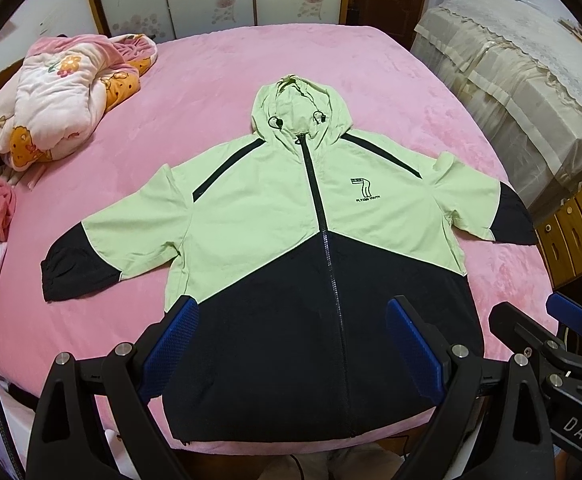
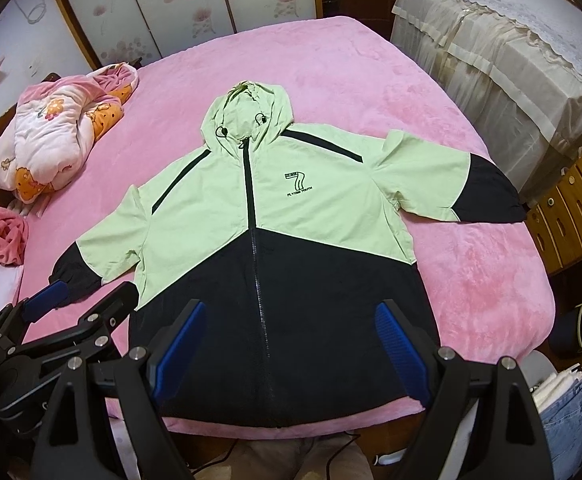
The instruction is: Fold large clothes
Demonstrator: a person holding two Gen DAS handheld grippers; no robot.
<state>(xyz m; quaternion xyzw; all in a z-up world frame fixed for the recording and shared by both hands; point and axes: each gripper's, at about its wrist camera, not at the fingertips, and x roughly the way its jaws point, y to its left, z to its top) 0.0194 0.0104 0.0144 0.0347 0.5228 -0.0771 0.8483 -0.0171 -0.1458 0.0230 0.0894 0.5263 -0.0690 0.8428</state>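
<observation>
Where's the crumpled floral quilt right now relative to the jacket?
The floral quilt sits bunched at the far left of the pink bed, up beyond the jacket's left-side sleeve in both wrist views, not touching it.

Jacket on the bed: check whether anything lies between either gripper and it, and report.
Nothing visible does. The jacket lies spread flat on the pink bed; the left gripper and right gripper hover open over its dark hem. The bundled quilt sits well off to the left.
</observation>
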